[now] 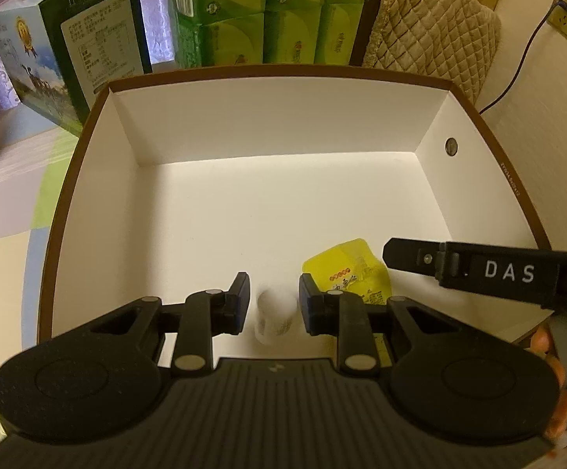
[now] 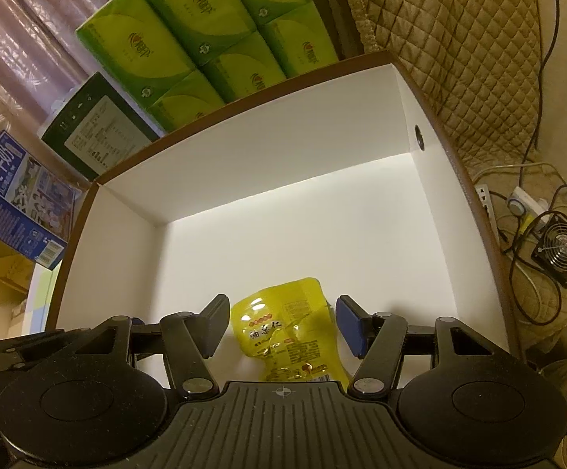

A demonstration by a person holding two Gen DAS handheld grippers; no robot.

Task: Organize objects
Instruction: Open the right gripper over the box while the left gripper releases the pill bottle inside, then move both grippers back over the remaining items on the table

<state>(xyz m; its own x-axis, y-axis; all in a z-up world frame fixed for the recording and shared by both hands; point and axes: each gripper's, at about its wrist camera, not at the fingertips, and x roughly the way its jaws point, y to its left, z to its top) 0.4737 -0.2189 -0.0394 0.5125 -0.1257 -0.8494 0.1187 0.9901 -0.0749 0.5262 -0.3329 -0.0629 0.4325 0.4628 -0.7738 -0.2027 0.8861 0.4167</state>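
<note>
Yellow snack pouch point(image 2: 289, 336) lies flat on floor of white box point(image 1: 283, 125), near front; small blurred white bottle point(image 1: 275, 312) between spread fingers of left gripper point(image 1: 275, 303), seemingly unpinched; right gripper point(image 2: 283, 322) spread above pouch; sorting seemingly barely begun, box mostly bare.
</note>
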